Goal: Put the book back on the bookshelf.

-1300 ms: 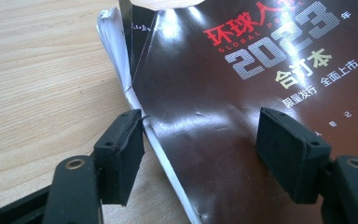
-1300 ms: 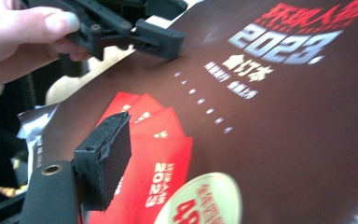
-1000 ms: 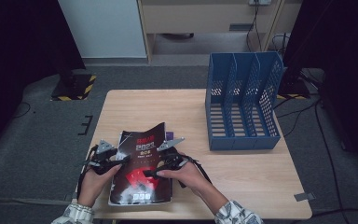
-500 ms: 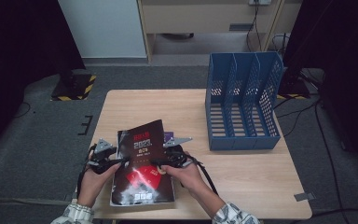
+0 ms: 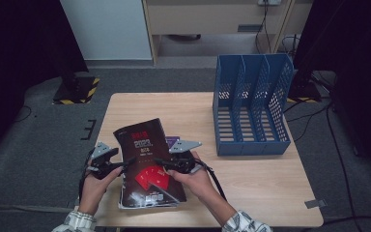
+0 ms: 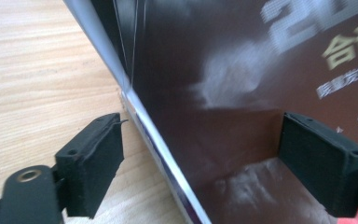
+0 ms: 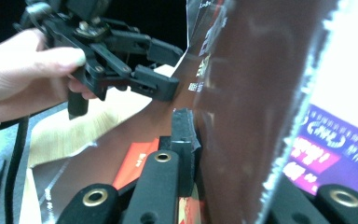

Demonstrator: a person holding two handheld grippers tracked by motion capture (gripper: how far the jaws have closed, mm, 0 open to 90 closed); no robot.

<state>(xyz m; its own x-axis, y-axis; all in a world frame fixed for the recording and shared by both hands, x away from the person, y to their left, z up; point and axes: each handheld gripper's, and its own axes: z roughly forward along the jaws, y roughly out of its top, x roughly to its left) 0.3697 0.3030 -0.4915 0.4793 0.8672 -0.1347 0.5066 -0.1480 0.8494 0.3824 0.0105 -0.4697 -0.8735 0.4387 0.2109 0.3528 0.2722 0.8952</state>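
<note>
Step in hand: lifting the top dark magazine (image 5: 142, 150) off the small stack at the lower left of the worktop (image 5: 251, 183); its far end is raised and tilted, its near end lies low on the stack.
Left claw (image 5: 125, 162): in the left gripper view (image 6: 200, 154) the jaws stand wide apart, straddling the magazine's left edge, one jaw over the bare wood and one over the cover; nothing is gripped yet.
Right claw (image 5: 160, 163): in the right gripper view (image 7: 200, 140) the jaws look closed on the magazine's right edge, the glossy sheet running up between them; the far jaw is hidden behind the page, so this is a judgement.
Where the magazine is: lower left of the high view, between the two hands, propped mostly by the right claw.
Next move: probably close the left claw on the left edge, then carry the magazine up and right toward the blue file rack (image 5: 251, 111), and turn it upright for a slot.
Around: a purple booklet (image 5: 172, 142) peeks out at the magazine's right edge; more pages lie below.
In the way: little on the worktop; the floppy cover may sag or slip, and the rack's dividers call for edge-on entry.
</note>
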